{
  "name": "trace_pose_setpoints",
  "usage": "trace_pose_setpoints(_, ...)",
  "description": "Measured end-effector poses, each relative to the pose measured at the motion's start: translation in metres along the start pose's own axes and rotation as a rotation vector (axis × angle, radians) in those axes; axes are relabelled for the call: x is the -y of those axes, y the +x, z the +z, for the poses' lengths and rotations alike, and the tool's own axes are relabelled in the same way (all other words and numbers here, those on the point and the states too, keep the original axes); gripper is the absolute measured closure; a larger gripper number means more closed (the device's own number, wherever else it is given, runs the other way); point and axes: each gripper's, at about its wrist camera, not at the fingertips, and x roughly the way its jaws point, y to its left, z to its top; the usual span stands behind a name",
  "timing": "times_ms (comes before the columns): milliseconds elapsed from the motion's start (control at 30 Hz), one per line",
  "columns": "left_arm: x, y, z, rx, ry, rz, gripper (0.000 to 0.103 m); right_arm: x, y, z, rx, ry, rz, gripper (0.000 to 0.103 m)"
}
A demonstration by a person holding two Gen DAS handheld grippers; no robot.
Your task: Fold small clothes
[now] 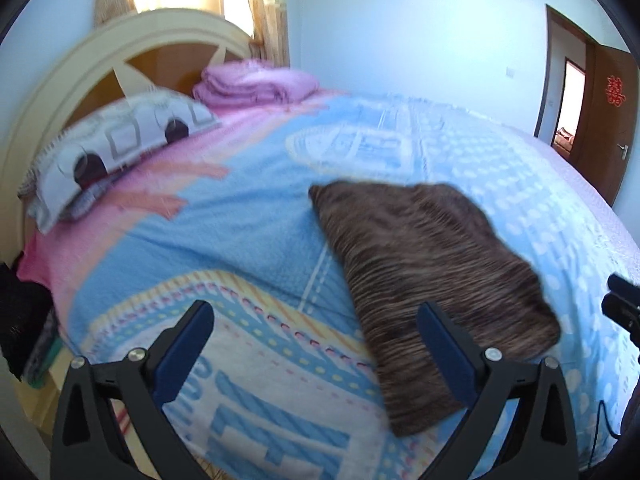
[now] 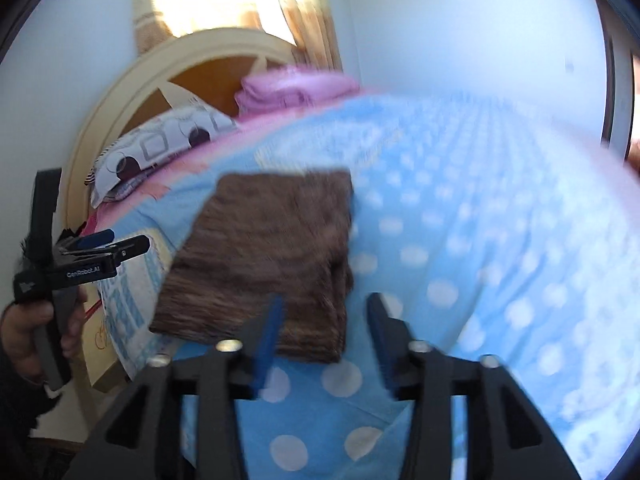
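Both grippers, your left and right, hang tilted downward, jaws apart and empty, over the folded brown garment on the bed.

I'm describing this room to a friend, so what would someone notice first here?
The brown striped garment stands out first, lying folded and flat on the blue patterned bedspread. Both the left gripper and the right gripper hang open just above it, holding nothing. Behind, a pink folded blanket sits by the cream headboard.
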Motion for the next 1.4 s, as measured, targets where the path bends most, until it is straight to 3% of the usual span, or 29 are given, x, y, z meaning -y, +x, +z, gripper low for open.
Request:
trace_pose_setpoints(167,0.016,-0.028,0.010,0.077,0.052,-0.011,0.000,-0.021,-0.038,0.009,0.125,-0.067,-0.039,0.043)
trace_pose_setpoints(333,0.023,-0.037,0.012,0.095,0.075,-0.044,0.000,-0.023,-0.051,0.015,0.173,-0.056,-0.055,0.040)
trace_pose_setpoints(1400,0.026,-0.034,0.007,0.078,0.069,-0.054,0.000,-0.026,-0.052,0.009,0.164,-0.028,-0.038,0.039)
